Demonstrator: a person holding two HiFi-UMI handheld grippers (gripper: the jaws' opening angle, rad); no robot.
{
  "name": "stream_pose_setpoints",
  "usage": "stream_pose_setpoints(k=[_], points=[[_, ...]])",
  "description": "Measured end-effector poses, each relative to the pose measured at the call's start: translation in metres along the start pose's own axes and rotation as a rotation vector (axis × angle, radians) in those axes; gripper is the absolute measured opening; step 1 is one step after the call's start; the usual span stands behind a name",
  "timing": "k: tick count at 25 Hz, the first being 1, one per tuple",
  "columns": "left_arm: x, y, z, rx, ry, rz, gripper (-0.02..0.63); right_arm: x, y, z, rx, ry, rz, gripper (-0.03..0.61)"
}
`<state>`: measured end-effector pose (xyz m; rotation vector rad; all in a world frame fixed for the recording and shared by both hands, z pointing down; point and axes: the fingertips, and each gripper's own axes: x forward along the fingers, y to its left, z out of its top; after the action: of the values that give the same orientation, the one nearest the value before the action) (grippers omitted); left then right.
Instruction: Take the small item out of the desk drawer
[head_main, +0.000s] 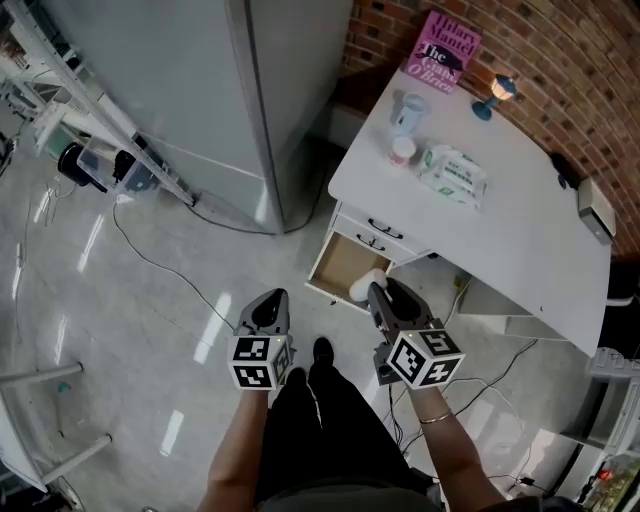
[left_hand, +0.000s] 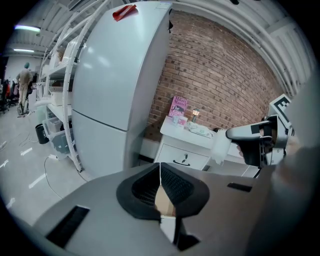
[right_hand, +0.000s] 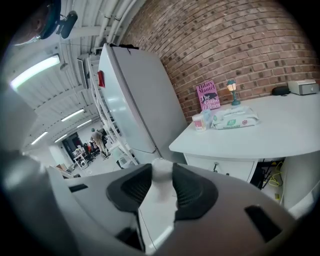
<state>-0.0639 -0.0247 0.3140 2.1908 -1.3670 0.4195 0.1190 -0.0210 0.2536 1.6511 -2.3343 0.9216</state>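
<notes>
The white desk (head_main: 520, 235) stands at the right with its lower drawer (head_main: 338, 262) pulled open, showing a brown inside. My right gripper (head_main: 375, 290) hangs just above the drawer's front corner, shut on a small white item (head_main: 362, 286). In the right gripper view the item (right_hand: 161, 170) sits pinched between the black pads (right_hand: 192, 187). The left gripper view shows the same item (left_hand: 219, 145) at the right gripper's tip. My left gripper (head_main: 272, 298) floats over the floor to the left of the drawer, shut with nothing in it (left_hand: 160, 172).
On the desk stand a pink book (head_main: 443, 52), a small lamp (head_main: 497, 93), two cups (head_main: 408, 112) and a wipes pack (head_main: 453, 172). A tall grey fridge (head_main: 200, 90) is left of the desk. Shelving (head_main: 90, 150) and a cable (head_main: 150, 260) lie at the far left.
</notes>
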Motion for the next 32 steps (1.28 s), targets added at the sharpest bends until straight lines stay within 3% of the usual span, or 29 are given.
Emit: stream_pose_setpoints(k=[11,32], points=[[-0.015,-0.007,0.044,0.062,-0.057,0.004,0.025,-0.034,0.009,0.052,-0.04,-0.112,-0.011,0.135],[-0.026,-0.015,0.064,0.055,-0.096,0.031,0.025,-0.062,0.006,0.099,-0.088,-0.236,-0.009,0.127]])
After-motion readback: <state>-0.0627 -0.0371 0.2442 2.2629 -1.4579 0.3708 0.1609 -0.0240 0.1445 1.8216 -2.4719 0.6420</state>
